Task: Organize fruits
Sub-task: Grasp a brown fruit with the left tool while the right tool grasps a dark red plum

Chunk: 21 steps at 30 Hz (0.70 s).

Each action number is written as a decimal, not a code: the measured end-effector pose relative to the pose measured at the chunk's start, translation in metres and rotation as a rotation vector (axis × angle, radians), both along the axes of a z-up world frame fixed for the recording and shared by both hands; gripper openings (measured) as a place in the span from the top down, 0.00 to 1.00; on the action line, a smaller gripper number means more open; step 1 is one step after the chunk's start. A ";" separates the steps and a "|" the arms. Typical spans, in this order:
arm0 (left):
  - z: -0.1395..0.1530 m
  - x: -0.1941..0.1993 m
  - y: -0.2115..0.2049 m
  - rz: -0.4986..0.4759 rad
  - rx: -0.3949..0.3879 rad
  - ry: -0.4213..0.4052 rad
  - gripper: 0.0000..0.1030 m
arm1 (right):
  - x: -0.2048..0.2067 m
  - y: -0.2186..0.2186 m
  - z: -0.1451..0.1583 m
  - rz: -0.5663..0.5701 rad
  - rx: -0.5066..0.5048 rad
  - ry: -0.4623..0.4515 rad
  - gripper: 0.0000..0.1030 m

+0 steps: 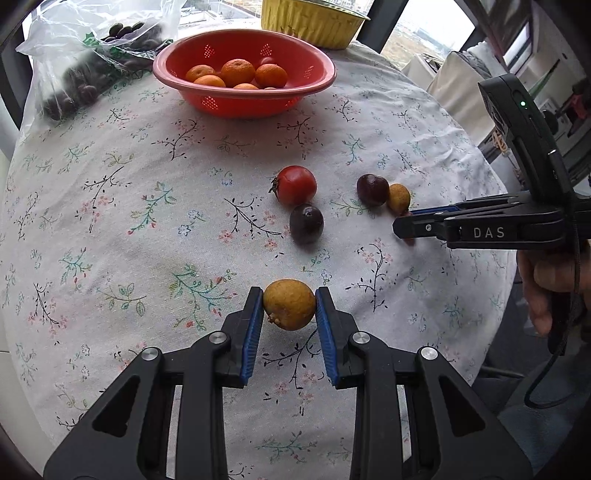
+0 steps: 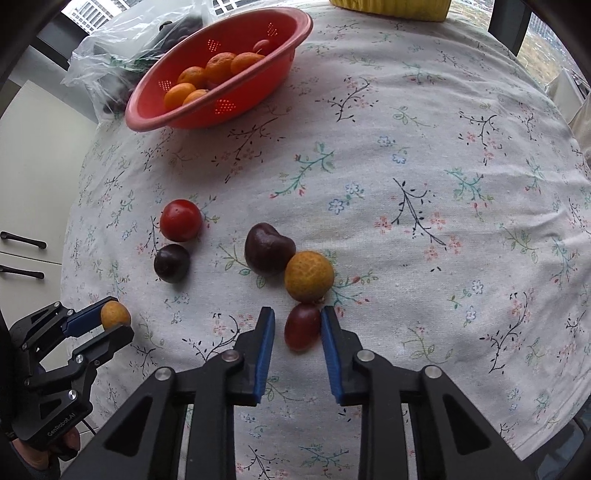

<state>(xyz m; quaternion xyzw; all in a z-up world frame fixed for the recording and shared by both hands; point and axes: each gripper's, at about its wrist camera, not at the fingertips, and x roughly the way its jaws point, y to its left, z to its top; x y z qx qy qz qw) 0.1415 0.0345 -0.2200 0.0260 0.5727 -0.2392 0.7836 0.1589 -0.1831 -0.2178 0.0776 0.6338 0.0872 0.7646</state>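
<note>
My left gripper (image 1: 289, 304) is shut on a small yellow-brown longan (image 1: 289, 303), held just above the floral tablecloth; it also shows in the right wrist view (image 2: 115, 314). My right gripper (image 2: 297, 325) is open, its blue pads on either side of a reddish grape (image 2: 302, 326) on the cloth, with a gap on the left. Beyond it lie a second longan (image 2: 308, 276), a dark cherry (image 2: 267, 254), a dark plum (image 2: 172, 263) and a red tomato (image 2: 180, 220). A red colander (image 1: 244, 72) with several tangerines stands at the back.
A clear plastic bag (image 1: 85, 55) of dark fruit lies at the back left. A yellow ribbed container (image 1: 310, 22) stands behind the colander. The round table's edge (image 1: 495, 206) falls away at the right, with a chair beyond.
</note>
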 end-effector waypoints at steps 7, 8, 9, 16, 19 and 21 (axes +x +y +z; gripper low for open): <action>-0.002 0.005 -0.001 -0.013 -0.003 0.003 0.74 | -0.003 -0.001 -0.001 -0.003 0.002 0.004 0.78; -0.002 0.006 -0.002 -0.015 -0.003 0.001 0.74 | -0.003 -0.001 -0.001 -0.004 0.004 0.004 0.78; -0.001 0.007 -0.002 -0.016 -0.004 0.000 0.74 | -0.003 -0.001 -0.001 -0.005 0.006 0.005 0.79; 0.003 0.012 -0.003 -0.013 -0.013 -0.010 0.74 | -0.008 -0.008 0.003 -0.017 0.028 0.014 0.79; 0.006 0.015 -0.002 -0.005 -0.018 -0.017 0.74 | -0.012 -0.014 0.010 -0.026 0.042 0.011 0.79; 0.010 0.018 -0.002 0.002 -0.021 -0.023 0.74 | -0.013 -0.020 0.014 -0.039 0.050 0.007 0.79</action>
